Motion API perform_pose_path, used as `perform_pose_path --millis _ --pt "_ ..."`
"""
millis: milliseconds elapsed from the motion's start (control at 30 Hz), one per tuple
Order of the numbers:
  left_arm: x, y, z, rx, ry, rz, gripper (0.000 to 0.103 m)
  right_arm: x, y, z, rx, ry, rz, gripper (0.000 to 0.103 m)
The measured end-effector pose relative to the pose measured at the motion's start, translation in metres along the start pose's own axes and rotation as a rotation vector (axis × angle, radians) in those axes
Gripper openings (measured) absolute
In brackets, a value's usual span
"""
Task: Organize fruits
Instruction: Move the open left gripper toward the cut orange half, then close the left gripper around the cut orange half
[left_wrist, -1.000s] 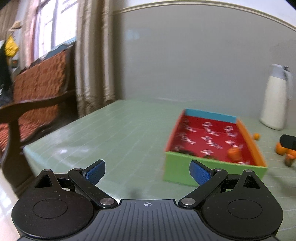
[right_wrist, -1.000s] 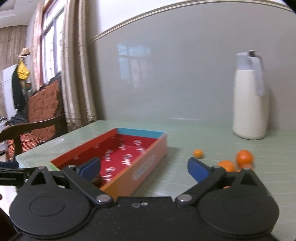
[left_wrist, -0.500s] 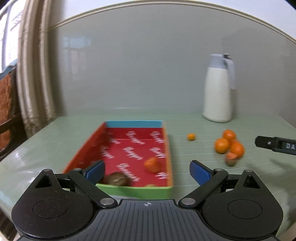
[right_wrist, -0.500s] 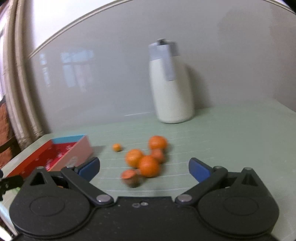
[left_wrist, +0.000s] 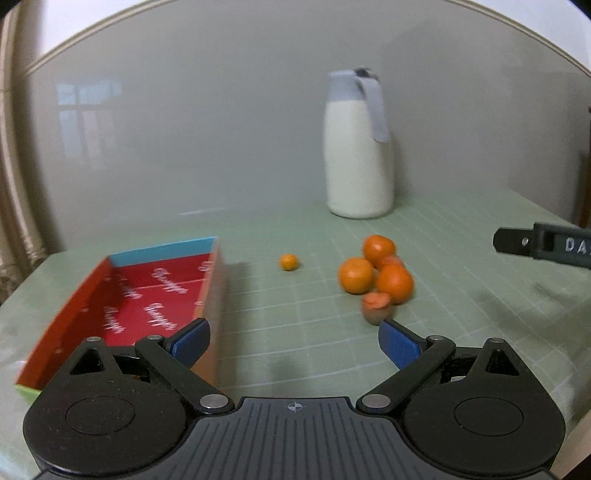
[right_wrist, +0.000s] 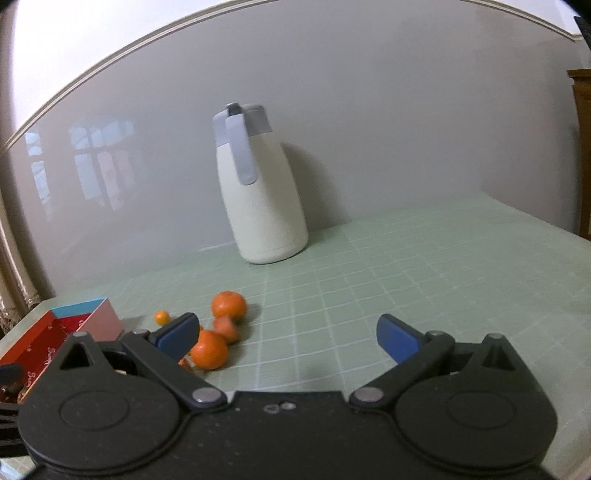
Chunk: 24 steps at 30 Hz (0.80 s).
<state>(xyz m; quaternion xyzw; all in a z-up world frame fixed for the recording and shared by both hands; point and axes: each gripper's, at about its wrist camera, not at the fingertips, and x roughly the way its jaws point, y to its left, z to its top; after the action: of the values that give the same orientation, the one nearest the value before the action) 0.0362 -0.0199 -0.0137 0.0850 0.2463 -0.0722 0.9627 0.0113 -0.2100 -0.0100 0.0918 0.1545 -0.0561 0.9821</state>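
On green gridded table (left_wrist: 461, 258), far right of red cardboard box (left_wrist: 147, 295): cluster of orange tangerines (left_wrist: 373, 273). We hold left gripper (left_wrist: 295, 339) and right gripper (right_wrist: 288, 336) both spread wide, empty. Cluster lies ahead-right of left fingers, ahead-left of right; right looks nearer.

Dim, soft indoor light, window glare on the wall (right_wrist: 332, 110), motion blur, fisheye-bent edges.

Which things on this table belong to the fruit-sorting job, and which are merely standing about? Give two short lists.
Part of the job:
- cluster of oranges
- small lone orange
- red-lined box
- left gripper and right gripper, both open and empty

Just standing about:
- white jug by the wall
- green table, which only bears it all
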Motion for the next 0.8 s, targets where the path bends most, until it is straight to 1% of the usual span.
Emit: perform_pose_path --millis 167,300,433,500,533,567,633,800 --pt "0.023 -0.021 0.005 0.051 0.022 -0.044 0.097 -0.003 -0.014 0.001 0.04 -0.002 -0.02 0.103" --pt "0.039 -0.029 0.008 0.041 0.045 -0.083 0.097 -0.005 -0.026 0.003 0.066 -0.005 -0.025 0.103" --pt "0.051 -0.035 0.011 0.034 0.046 -0.114 0.097 -0.007 -0.034 0.003 0.095 -0.002 -0.018 0.103" --pt "0.057 -0.038 0.013 0.039 0.051 -0.126 0.091 -0.008 -0.037 0.004 0.095 -0.001 -0.023 0.103" --pt "0.061 -0.04 0.014 0.043 0.059 -0.136 0.083 -0.007 -0.037 0.005 0.101 -0.001 -0.02 0.103" --pt "0.065 -0.041 0.015 0.044 0.07 -0.145 0.077 -0.007 -0.039 0.005 0.113 -0.001 -0.014 0.103" --pt "0.074 -0.042 0.016 0.035 0.094 -0.152 0.074 -0.009 -0.044 0.007 0.142 -0.004 -0.002 0.103" --pt "0.085 -0.043 0.019 0.024 0.115 -0.164 0.073 -0.012 -0.048 0.006 0.146 -0.015 -0.008 0.103"
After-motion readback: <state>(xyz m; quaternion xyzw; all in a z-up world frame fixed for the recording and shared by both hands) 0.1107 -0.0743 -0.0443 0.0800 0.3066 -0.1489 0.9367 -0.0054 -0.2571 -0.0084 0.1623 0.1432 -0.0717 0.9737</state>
